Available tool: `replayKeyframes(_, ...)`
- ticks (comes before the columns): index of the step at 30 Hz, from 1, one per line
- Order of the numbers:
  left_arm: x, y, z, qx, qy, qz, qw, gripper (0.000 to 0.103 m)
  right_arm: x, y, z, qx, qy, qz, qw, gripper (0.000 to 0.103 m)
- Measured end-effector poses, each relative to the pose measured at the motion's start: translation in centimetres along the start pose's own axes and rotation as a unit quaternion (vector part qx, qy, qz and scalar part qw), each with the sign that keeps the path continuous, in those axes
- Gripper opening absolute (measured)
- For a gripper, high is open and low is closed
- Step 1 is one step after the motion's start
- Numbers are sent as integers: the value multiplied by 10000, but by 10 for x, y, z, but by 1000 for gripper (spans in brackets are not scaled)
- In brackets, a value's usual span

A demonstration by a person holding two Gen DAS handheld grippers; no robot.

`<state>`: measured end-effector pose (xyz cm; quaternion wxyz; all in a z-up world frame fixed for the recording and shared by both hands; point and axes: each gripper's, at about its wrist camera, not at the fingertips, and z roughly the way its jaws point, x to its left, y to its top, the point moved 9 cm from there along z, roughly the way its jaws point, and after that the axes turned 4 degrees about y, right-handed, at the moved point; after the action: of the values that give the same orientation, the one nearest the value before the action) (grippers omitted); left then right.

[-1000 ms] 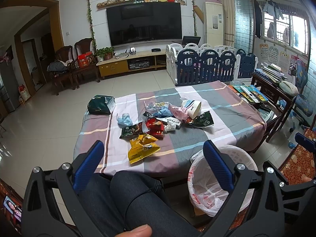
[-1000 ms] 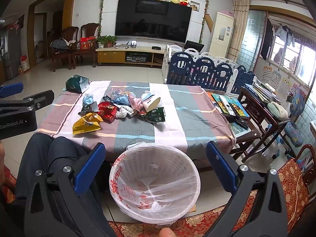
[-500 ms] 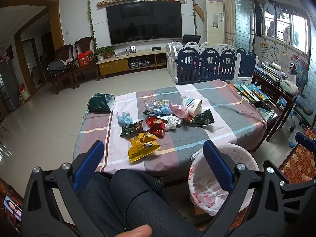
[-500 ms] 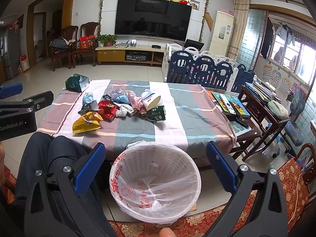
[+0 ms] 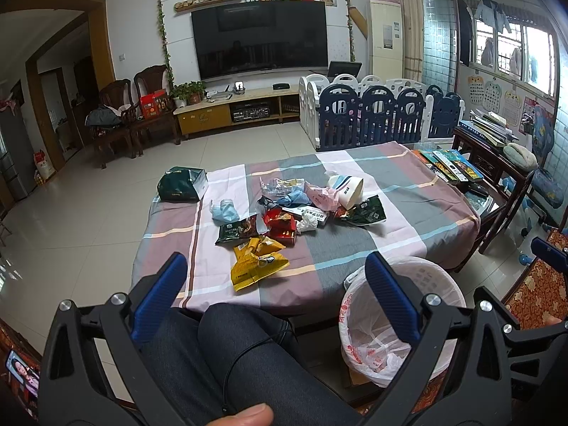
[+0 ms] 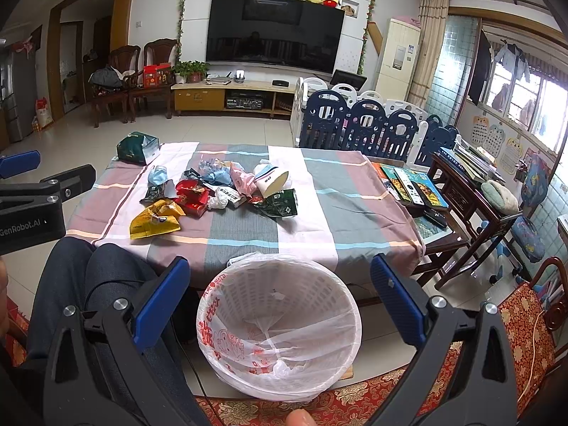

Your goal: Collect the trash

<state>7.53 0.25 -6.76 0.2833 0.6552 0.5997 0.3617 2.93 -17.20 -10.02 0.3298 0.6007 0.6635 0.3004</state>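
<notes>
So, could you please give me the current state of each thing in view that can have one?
left claw: open, empty, held back from the table.
right claw: open, empty, above the bin.
trash bin: upright, lined with a plastic bag, nearly empty.
yellow snack bag: torn open, crumpled, lying flat on the tablecloth.
paper cup: tipped on its side.
TV: off.

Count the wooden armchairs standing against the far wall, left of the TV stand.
2. One armchair on the left has dark clothes piled on it; the other armchair, beside it and nearer the TV stand, holds a red box.
</notes>
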Motion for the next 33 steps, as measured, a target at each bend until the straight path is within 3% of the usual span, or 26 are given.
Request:
replayKeyframes(25, 1, -2, 2, 33, -6, -2, 10000, 100, 0, 0, 1, 21, 2, 3, 10000, 100)
replayKeyframes(33, 6, -17, 6, 73, -3, -7, 10000, 100, 0, 0, 1, 26, 7, 1, 10000, 100)
